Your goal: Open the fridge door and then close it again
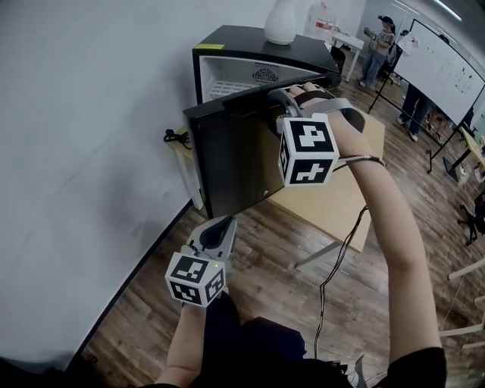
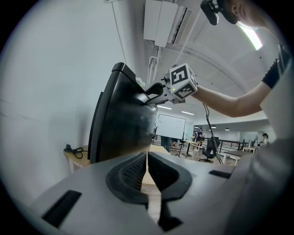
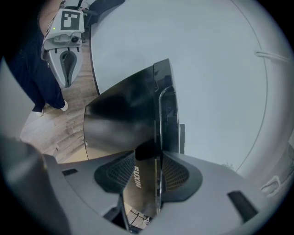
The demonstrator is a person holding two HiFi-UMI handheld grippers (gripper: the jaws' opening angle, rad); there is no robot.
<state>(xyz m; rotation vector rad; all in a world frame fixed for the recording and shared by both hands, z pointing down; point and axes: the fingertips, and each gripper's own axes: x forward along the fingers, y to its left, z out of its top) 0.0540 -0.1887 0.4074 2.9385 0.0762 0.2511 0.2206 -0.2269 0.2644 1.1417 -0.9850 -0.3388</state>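
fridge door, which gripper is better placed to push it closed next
Right, probably. The right gripper is clamped on the top edge of the open fridge door; the left gripper hangs lower, shut and empty, off the door.

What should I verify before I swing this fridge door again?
1. Grip: right gripper clamped on the top edge of the fridge door: ok.
2. Door state: open, white interior showing: ok.
3. The left gripper shut, empty, apart from the door: ok.
4. The vase upright on the fridge: ok.
5. Doorway free of anything that blocks closing: cannot tell, the door hides the lower part.
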